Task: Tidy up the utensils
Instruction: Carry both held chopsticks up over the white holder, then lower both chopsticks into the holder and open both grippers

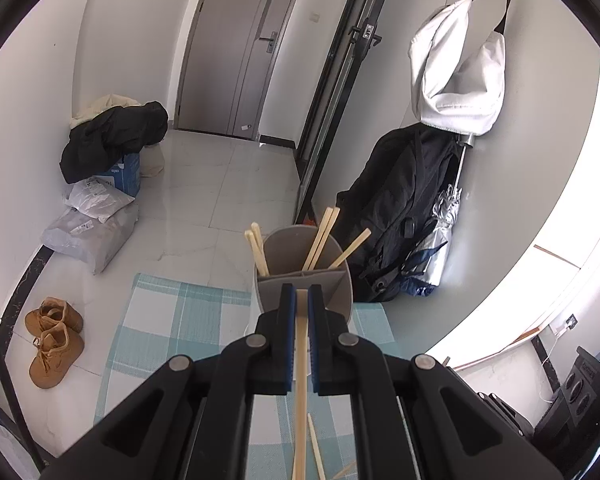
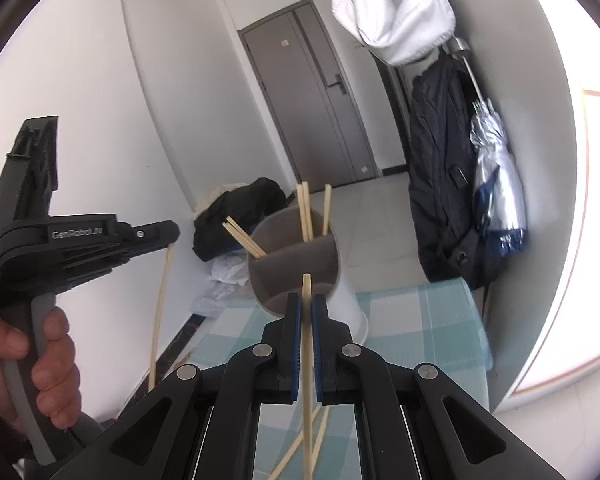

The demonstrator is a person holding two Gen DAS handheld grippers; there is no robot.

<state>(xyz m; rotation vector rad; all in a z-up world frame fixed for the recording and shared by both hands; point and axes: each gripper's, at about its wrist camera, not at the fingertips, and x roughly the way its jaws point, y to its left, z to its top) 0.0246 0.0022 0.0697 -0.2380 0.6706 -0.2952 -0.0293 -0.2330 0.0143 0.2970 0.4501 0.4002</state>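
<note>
Your left tool (image 1: 302, 294), centre of the left wrist view, has its blue-padded jaws pressed together on one pale wooden chopstick (image 1: 300, 360); the stick runs down between the pads toward the bottom edge of the frame.

Your right tool (image 2: 307, 304), centre of the right wrist view, is likewise pinching a single pale wooden chopstick (image 2: 307, 344), whose tip stands just above the pads.

The grey round utensil holder with an inner divider (image 1: 340, 284) sits just beyond both tools, on the surface covered by a teal-and-white checked mat (image 1: 180, 320).

Count, left wrist view: five chopsticks upright in the holder (image 1: 320, 240), two leaning left, three leaning right. At least two more lie loose on the mat (image 1: 316, 448) at bottom centre.

In the right wrist view your left tool appears at middle left (image 2: 156, 232), held by your left hand (image 2: 40, 368), its chopstick hanging below it (image 2: 162, 300).
</note>
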